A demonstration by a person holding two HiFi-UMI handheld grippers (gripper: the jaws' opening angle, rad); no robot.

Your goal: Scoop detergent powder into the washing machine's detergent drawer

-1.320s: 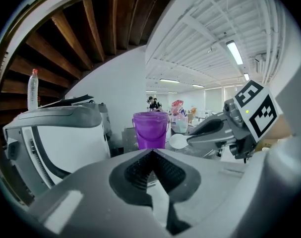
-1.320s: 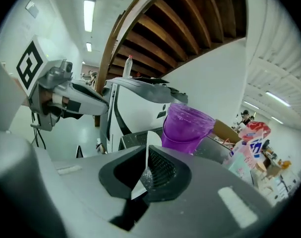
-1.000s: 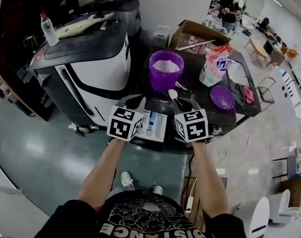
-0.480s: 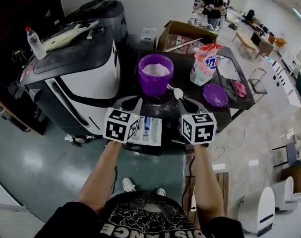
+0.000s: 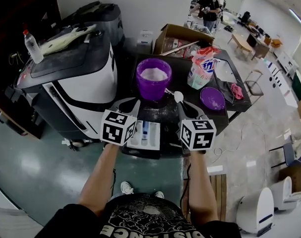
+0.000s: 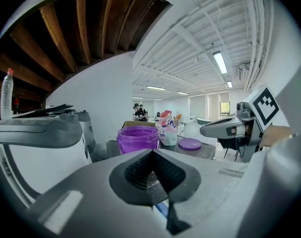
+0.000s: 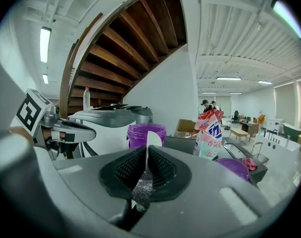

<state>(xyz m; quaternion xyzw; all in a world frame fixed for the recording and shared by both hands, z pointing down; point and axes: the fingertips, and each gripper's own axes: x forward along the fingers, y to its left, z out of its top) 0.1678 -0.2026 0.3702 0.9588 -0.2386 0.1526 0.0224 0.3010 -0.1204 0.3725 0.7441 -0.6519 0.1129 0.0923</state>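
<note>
Head view: a white and black washing machine (image 5: pixel 76 78) stood at left, with a dark table (image 5: pixel 239 105) just beside it on the right. A cardboard box (image 5: pixel 182 36) sat at the table's far edge. A purple tub (image 5: pixel 153 78) with white powder inside stood near the table's middle. A detergent bag (image 5: pixel 201 66) stood upright to the tub's right.

The white detergent drawer (image 5: pixel 145 133), with a blue part inside, lay at the table's near edge between the two grippers. A purple lid (image 5: pixel 212 98) lay flat on the table, right of the tub and near the bag.

The left gripper (image 5: pixel 132 103) was at the drawer's left. In the left gripper view its jaws were pressed together at the tips with nothing seen between them.

The right gripper (image 5: pixel 182 105) was at the drawer's right. In the right gripper view it pinched the thin handle of a white scoop (image 7: pixel 152 138), with powder dust on the pads. The scoop's bowl pointed away from the person, over the table between tub and lid.

A clear bottle (image 5: pixel 30 46) stood on the machine's top, far left.
</note>
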